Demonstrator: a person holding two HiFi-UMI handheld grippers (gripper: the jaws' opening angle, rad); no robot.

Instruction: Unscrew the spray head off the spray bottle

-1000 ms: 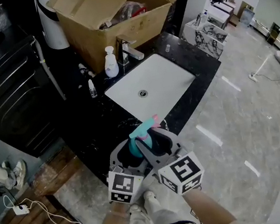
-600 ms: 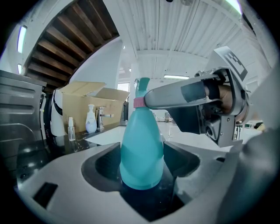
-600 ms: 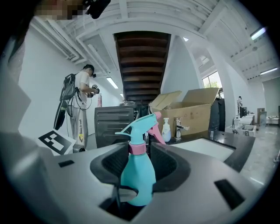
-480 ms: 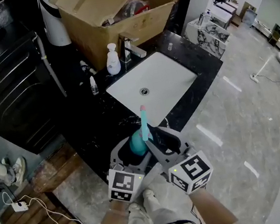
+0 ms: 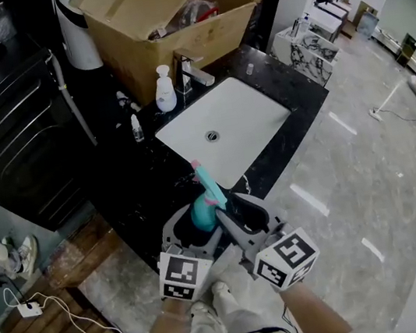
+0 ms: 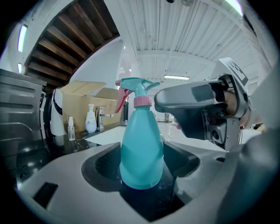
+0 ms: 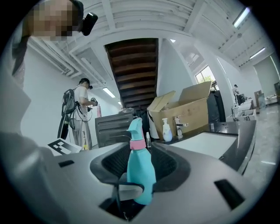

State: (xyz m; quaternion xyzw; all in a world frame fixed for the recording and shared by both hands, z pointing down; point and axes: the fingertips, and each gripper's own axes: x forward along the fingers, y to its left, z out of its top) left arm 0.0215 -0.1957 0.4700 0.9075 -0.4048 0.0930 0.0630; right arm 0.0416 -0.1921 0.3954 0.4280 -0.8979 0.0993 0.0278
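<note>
A teal spray bottle [image 5: 202,213] stands upright over the front edge of the black counter [image 5: 137,189]. Its body [image 6: 141,148] sits between the pads of my left gripper [image 5: 200,232], which is shut on it low down. A pink collar [image 6: 142,101] joins the body to the teal spray head [image 5: 208,185], whose pink nozzle tip points up-left towards the sink. My right gripper [image 5: 226,208] comes in from the right at head height, and its jaws close round the spray head. In the right gripper view the bottle [image 7: 141,175] stands between that gripper's dark pads.
A white sink [image 5: 224,123] with a faucet [image 5: 192,73] lies beyond the bottle. A white soap dispenser [image 5: 164,90] and a small clear bottle [image 5: 137,128] stand on the counter. An open cardboard box [image 5: 167,18] is behind. A person [image 7: 81,111] stands far off.
The spray head has turned counter-clockwise: its nozzle pointed right, then straight ahead, now up-left. My right gripper swung round with it. The left gripper and bottle body stayed put.
</note>
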